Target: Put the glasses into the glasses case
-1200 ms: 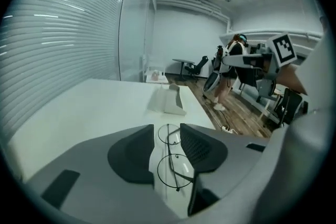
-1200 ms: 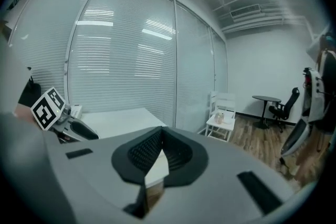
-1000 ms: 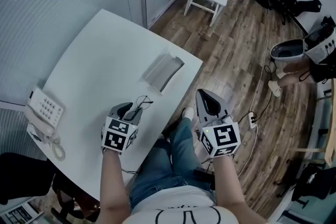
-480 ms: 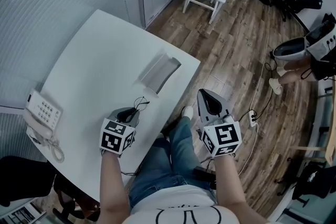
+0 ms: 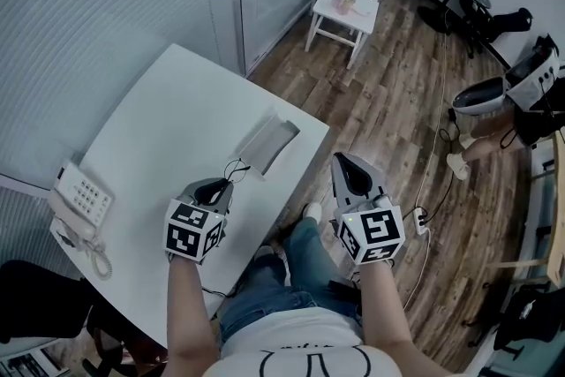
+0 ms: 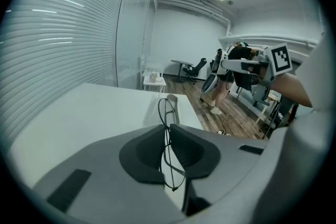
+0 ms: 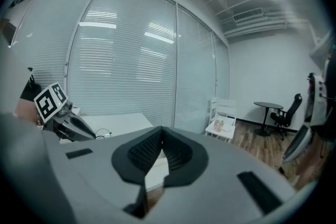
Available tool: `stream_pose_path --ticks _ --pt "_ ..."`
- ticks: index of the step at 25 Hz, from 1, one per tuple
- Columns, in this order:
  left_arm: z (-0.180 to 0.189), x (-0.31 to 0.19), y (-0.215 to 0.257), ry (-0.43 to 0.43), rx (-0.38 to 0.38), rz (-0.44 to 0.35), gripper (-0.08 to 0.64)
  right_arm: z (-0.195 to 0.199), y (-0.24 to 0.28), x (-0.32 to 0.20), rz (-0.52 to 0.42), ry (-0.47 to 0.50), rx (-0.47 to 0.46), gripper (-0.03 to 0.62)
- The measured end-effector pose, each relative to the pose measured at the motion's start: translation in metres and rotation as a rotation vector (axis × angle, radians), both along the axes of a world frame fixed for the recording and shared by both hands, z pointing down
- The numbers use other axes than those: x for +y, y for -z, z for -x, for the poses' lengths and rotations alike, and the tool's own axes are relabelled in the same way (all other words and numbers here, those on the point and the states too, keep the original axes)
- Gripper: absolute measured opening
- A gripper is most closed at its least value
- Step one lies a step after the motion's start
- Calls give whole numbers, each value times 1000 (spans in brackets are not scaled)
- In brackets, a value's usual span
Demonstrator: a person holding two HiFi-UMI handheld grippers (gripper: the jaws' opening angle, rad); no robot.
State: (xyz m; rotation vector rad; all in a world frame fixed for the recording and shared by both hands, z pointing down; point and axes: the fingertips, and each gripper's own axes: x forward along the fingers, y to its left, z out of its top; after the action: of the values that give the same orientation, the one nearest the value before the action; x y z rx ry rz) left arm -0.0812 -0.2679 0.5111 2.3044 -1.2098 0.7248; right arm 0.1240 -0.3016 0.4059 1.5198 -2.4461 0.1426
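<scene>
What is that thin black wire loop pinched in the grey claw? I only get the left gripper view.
Observer: Those are thin black wire-framed glasses. The left gripper's jaws have just been closing on them. The head view shows them poking past its tip toward an open grey glasses case.
Operator: Is the other claw holding something too?
Observer: No. The right gripper view shows the right gripper with its jaws shut on nothing.
Operator: Anything else on that table?
Observer: A white desk telephone sits at the left edge of the white table, outside your view.
</scene>
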Motion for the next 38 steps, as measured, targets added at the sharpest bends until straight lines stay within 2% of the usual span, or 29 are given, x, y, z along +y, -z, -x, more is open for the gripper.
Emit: stream_pose_path --ticks 5,9,16,20,25,33,38 --pt "-5 -28 31 -15 -1 -70 49 -1 21 -12 -49 16 12 11" --pt "-20 -49 37 -41 -14 -91 51 -17 19 -23 -44 -6 7 11" --pt "-59 -83 26 -107 -23 -64 52 -49 7 -47 -13 -43 19 11" --pt "-81 -101 12 -142 -50 -21 52 -73 -1 -62 16 -67 24 11" --pt "-100 -118 -21 -168 -127 50 52 -95 -15 -82 48 -74 28 11" --pt "-106 -129 -61 -158 -339 132 54 -112 -34 -109 96 -51 24 11" --pt "-109 -128 -64 -158 -365 143 66 -110 -38 -121 102 -35 15 11"
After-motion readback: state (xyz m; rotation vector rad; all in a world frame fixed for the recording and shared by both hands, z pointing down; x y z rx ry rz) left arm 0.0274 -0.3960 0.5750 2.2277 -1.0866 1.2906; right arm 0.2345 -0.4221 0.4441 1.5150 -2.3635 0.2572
